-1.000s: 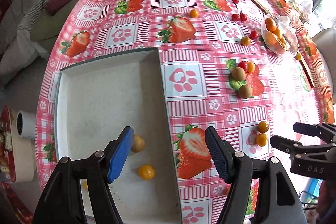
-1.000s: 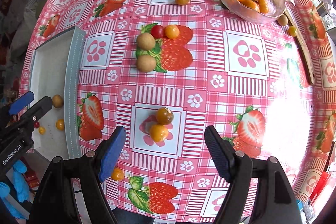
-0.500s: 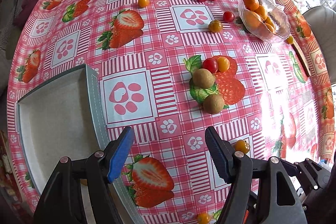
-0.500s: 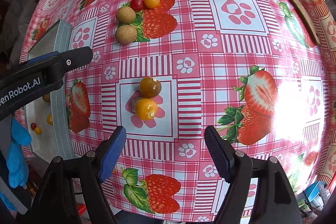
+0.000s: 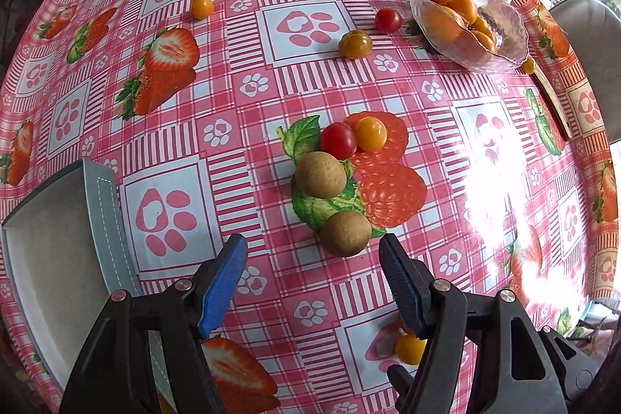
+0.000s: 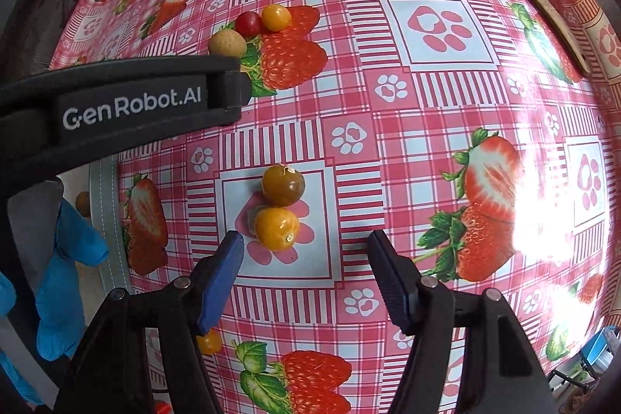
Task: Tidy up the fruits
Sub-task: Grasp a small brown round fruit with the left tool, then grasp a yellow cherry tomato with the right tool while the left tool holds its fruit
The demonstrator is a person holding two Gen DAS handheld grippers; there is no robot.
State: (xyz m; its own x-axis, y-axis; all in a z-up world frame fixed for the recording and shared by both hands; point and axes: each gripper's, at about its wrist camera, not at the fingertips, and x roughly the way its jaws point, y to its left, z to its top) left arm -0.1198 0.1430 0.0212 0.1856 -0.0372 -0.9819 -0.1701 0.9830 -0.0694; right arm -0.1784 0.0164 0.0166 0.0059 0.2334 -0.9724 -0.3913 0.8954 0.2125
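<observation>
**A:** What fills your views?

**B:** The round table in its strawberry-print tablecloth (image 5: 248, 84). Next in size, your grey tray (image 5: 58, 251) sits at the lower left of the left wrist view, and the glass bowl (image 5: 500, 37) of oranges at the upper right.

**A:** And my grippers?

**B:** Your left gripper (image 5: 312, 278) hangs spread with nothing between its pads, just below the nearer brown longan (image 5: 344, 234). Your right gripper (image 6: 304, 272) is closing, still apart from everything; the orange-yellow fruit (image 6: 276, 228) lies just above the gap, toward the left pad.

**A:** The smaller fruits?

**B:** In the left wrist view's centre, a second longan (image 5: 320, 175) touches a red cherry tomato (image 5: 337, 141), with a yellow one (image 5: 370, 134) beside it. A darker amber fruit (image 6: 283, 185) touches your orange-yellow one from above. More lie scattered along the top.
</observation>
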